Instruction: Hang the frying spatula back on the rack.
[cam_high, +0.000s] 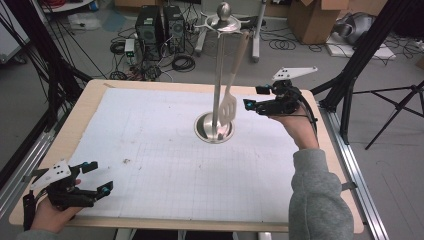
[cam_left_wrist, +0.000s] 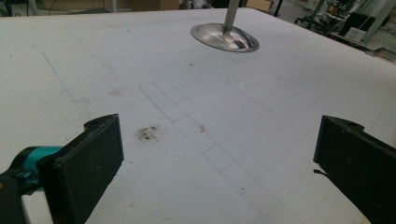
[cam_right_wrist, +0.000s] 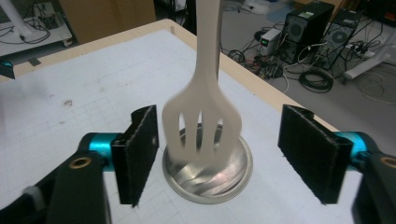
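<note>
Near the table's far right edge, your right gripper (cam_high: 251, 98) hovers with jaws wide apart, pointing at the cream slotted spatula (cam_high: 228, 106). From the right gripper view that spatula (cam_right_wrist: 201, 122) hangs between the two black pads, touching neither. It dangles from the top of a tall silver utensil stand (cam_high: 220, 60) whose round metal base (cam_high: 213, 127) sits on the white gridded mat (cam_high: 165, 160), mid-table toward the far side. Your left gripper (cam_high: 101, 179) rests low at the near left corner, jaws spread open, nothing between them; its view shows a small dark smudge (cam_left_wrist: 147, 133) on the mat ahead. Light wooden table (cam_high: 95, 90) rims the mat.
</note>
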